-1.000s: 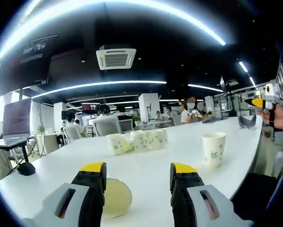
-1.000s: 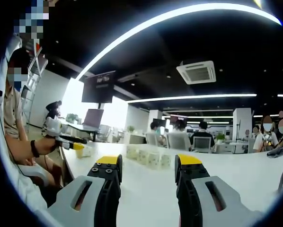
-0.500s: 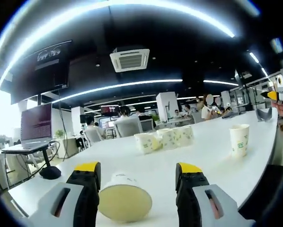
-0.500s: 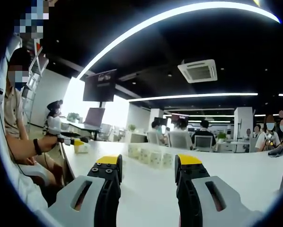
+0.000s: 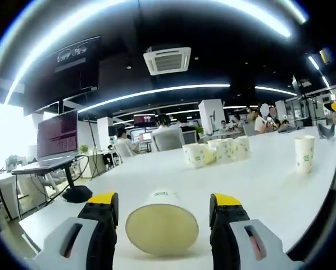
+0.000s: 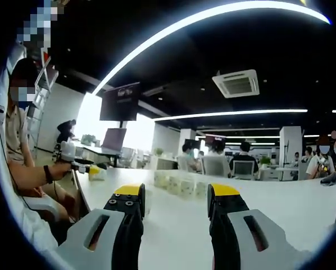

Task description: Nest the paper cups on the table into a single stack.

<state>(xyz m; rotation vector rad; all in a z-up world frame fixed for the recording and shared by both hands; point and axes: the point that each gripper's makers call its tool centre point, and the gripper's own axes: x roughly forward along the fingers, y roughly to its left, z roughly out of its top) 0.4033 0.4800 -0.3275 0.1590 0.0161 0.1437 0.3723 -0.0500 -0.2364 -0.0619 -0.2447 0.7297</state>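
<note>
Here, in the left gripper view, the left gripper [image 5: 162, 228] had its fingers [image 5: 103, 225] spread wide, and a tipped paper cup [image 5: 161, 228] lay on the white counter [image 5: 258, 180] between them, its open mouth facing the camera, touching neither finger as far as I could tell. Ahead of the fingers lay a row of cups [image 5: 216, 152]; off to the right stood an upright cup [image 5: 304, 153]. In the right gripper view, the right gripper [image 6: 176, 216] was also open, gripping nothing.
</note>
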